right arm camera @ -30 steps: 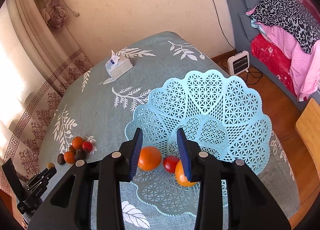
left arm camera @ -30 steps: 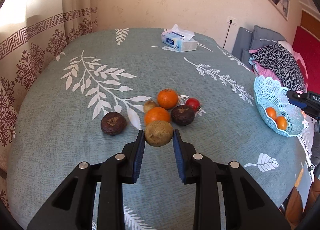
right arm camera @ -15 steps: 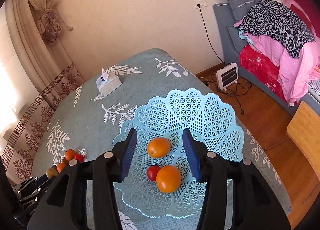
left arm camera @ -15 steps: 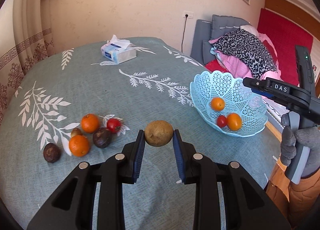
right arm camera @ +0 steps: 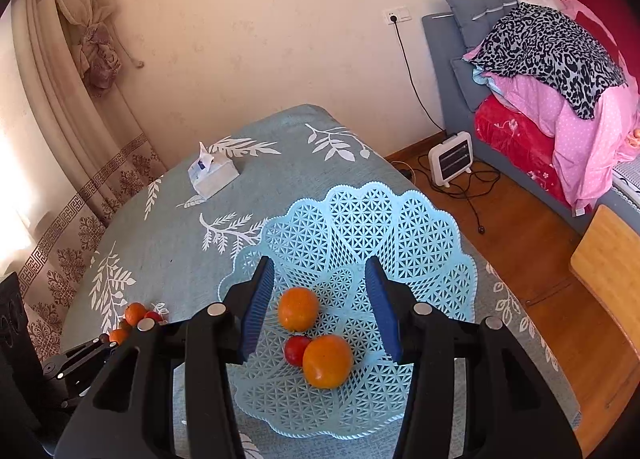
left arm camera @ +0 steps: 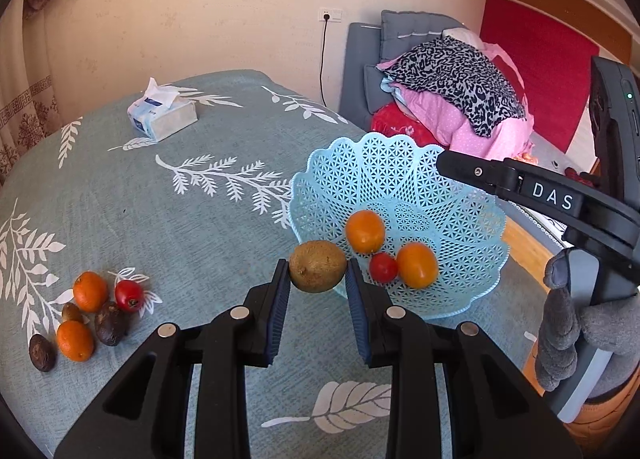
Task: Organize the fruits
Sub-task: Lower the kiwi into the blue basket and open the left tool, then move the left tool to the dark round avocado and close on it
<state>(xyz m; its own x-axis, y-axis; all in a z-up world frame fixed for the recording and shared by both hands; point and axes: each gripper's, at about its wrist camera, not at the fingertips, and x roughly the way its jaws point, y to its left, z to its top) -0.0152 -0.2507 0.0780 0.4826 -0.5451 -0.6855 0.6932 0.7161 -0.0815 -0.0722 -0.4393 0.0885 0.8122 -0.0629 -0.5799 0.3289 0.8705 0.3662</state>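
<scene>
Between the blue pads of the left claw (left arm camera: pixel 318 291): one brown kiwi (left arm camera: pixel 317 266), clamped on both sides and carried clear of the counter (left arm camera: pixel 180 227), just short of the near rim of the light-blue lattice basket (left arm camera: pixel 460 291). Inside the basket: two oranges (left arm camera: pixel 365 230) and one small red fruit (left arm camera: pixel 383 267). Above the basket: right claw (right arm camera: pixel 320 299), jaws apart, nothing between the pads, fruit visible below the gap only.

Step in hand, as judged: transfer of the kiwi from the loose group to the basket, transit phase, release not yet made.

On the counter, well apart from the basket: two more oranges (left arm camera: pixel 90 291), a red fruit (left arm camera: pixel 129 295) and several dark brown fruits (left arm camera: pixel 110 323).

Next move, requirements:
- Advance over the rim to a bare part of the basket floor.
- Avoid contact with the right claw and with the fruit already placed.
- Lower before release; round fruit, liable to roll.
</scene>
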